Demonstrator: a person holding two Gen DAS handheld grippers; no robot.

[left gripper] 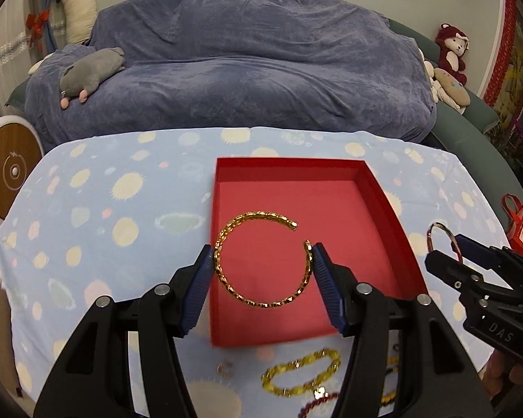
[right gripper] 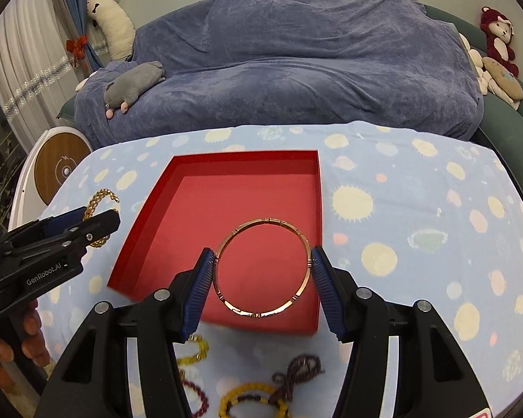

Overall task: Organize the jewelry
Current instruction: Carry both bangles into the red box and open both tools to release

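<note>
Left gripper (left gripper: 261, 261) clamps gold open cuff (left gripper: 261, 261) across its width, gap at 1 o'clock. Right gripper (right gripper: 263, 261) clamps rose-gold bangle (right gripper: 263, 267) likewise. Red box (left gripper: 383, 205) lies below and toward 12 o'clock of both; neither hand clearly nearer. Loose bracelets (left gripper: 301, 371) at 6 o'clock on tabletop (left gripper: 97, 209).

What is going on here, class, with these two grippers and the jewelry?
A person is sorting jewelry with two handheld grippers. The left gripper holds an open gold cuff bracelet above the empty red box. The right gripper holds a rose-gold bangle above it too. Beaded bracelets lie on the tablecloth.
</note>
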